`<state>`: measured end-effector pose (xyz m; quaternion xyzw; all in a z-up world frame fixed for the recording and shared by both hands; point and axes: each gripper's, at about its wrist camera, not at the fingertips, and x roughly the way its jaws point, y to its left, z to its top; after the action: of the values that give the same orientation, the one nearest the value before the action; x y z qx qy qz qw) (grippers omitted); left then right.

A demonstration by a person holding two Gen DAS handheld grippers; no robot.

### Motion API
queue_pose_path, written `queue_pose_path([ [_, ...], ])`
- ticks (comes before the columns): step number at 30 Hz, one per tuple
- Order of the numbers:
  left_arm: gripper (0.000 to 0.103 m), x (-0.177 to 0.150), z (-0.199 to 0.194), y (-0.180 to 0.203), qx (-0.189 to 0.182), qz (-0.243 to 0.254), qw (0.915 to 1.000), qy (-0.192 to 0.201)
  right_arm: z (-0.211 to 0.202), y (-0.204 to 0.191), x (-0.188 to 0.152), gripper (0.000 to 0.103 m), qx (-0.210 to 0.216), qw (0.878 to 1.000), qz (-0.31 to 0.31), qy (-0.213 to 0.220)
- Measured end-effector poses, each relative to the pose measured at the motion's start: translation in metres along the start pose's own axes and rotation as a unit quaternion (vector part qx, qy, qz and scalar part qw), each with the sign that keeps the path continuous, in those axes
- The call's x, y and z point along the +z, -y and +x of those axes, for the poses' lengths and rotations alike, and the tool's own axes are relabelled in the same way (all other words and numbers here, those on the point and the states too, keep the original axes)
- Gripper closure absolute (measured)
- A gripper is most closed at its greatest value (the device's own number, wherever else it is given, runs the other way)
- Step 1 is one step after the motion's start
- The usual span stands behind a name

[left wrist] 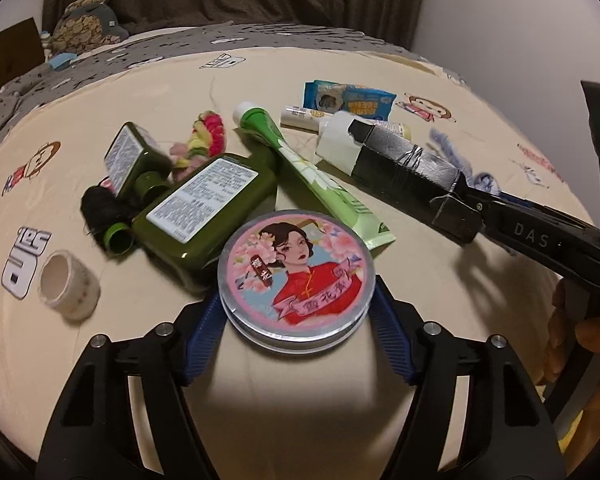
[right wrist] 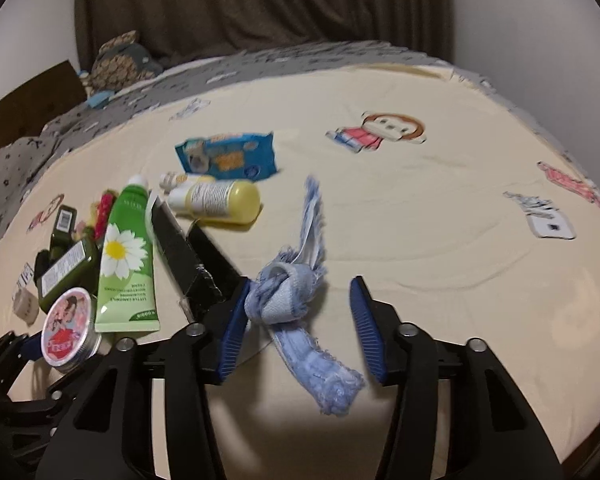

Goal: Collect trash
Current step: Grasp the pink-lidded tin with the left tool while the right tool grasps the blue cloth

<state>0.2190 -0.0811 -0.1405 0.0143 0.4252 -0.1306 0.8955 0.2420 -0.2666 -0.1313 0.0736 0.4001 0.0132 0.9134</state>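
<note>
Between the blue pads of the left claw (left wrist: pixel 296 312) sits a round tin (left wrist: pixel 296 276) with a painted lady on its lid; both pads touch its rim, so the claw grasps it on the bed sheet (left wrist: pixel 380 60). Near the right claw (right wrist: pixel 300 320), a knotted blue cloth strip (right wrist: pixel 288 296) lies between the fingers; the left pad touches the knot, the right pad stands apart, so this claw is not clenched. Beyond the tin lie a dark green bottle (left wrist: pixel 204 208), a green daisy tube (left wrist: pixel 300 164) and a black box (left wrist: pixel 400 168). Farther away, a blue wipes pack (left wrist: pixel 348 98) is partly blurred. A hand (left wrist: pixel 572 344) is cut off at the edge.
</note>
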Motion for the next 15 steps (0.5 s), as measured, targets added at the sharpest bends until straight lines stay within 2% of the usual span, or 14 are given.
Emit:
queue_pose_path([
  [1, 0.037, 0.001, 0.001, 0.000, -0.002, 0.001, 1.0000, 0.001, -0.001, 0.000, 0.000, 0.068, 0.004, 1.000, 0.002, 0.002],
  [4, 0.038, 0.004, 0.003, 0.000, -0.012, 0.001, 0.9999, 0.003, -0.004, -0.002, 0.001, 0.075, 0.004, 1.000, -0.003, 0.004],
  [10, 0.038, 0.004, -0.006, 0.002, -0.012, 0.004, 0.9999, 0.010, -0.024, -0.003, 0.001, 0.076, 0.005, 1.000, -0.003, 0.019],
  [15, 0.038, -0.003, -0.045, 0.004, -0.001, 0.011, 0.9991, 0.042, -0.058, -0.006, -0.002, 0.077, 0.002, 0.999, -0.012, 0.045],
])
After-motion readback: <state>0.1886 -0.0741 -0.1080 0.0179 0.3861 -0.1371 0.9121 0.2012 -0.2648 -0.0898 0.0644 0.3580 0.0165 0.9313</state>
